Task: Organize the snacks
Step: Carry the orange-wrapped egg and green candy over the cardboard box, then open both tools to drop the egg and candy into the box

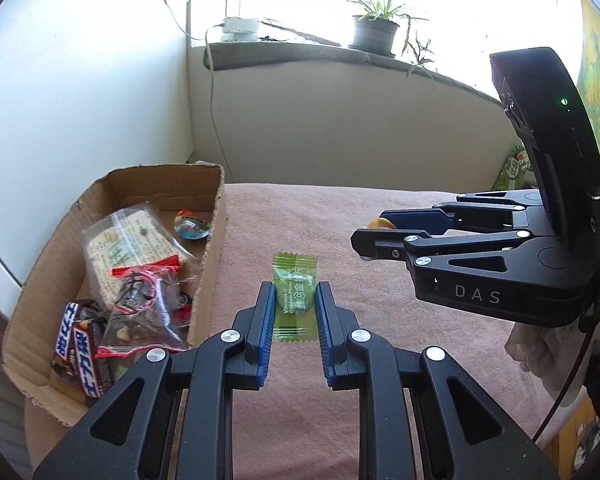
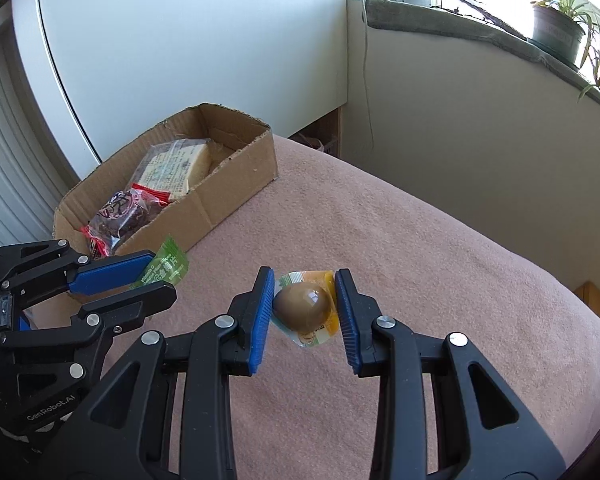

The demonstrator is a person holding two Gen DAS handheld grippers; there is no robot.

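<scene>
We find several snacks in box (image 1: 210, 216), frame left. Left gripper (image 1: 295, 300) fingers clenched on green candy (image 1: 294, 296); right gripper (image 2: 303, 308) fingers straddle egg packet (image 2: 305, 306), grip uncertain. Both unboxed.

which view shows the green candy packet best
The left wrist view: the green candy packet lies flat between the left hand-held gripper fingers, its print readable. In the right wrist view the packet is mostly hidden behind that gripper's blue pad.

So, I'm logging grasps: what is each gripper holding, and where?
Left gripper pinches the green candy across its middle. Right gripper brackets the packaged egg; whether both pads touch it cannot be told.
</scene>
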